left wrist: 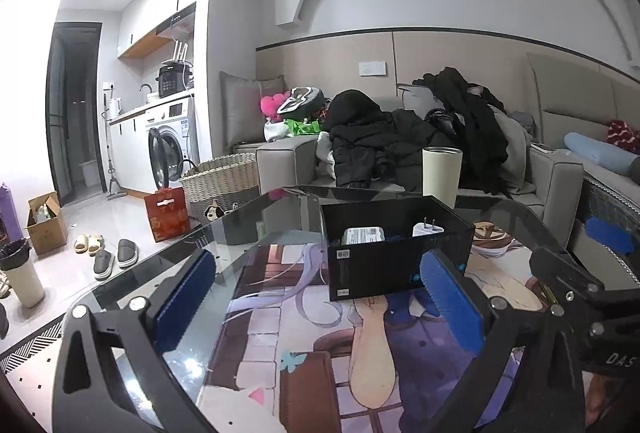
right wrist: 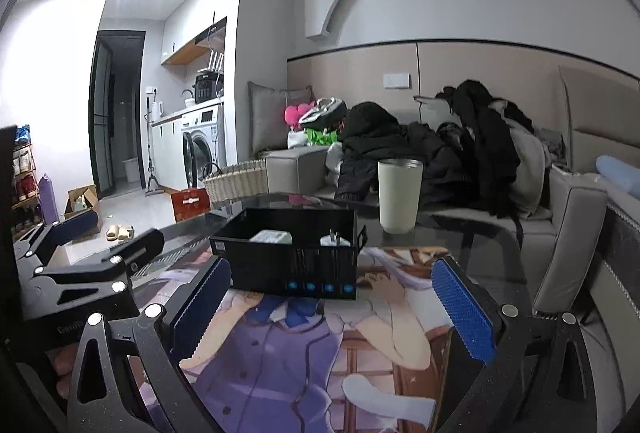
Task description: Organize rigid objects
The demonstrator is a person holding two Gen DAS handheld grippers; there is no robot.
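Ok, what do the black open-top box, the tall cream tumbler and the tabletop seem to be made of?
Black open-top rectangular box: probably printed cardboard, matte, going by its thin straight walls and stuck-on labels. Tall cream cylindrical tumbler: likely metal with a matte cream coating; the rim looks bare and silvery. Dark tabletop: seems to be tinted glass, glossy, since it reflects the room and things show through its edge.
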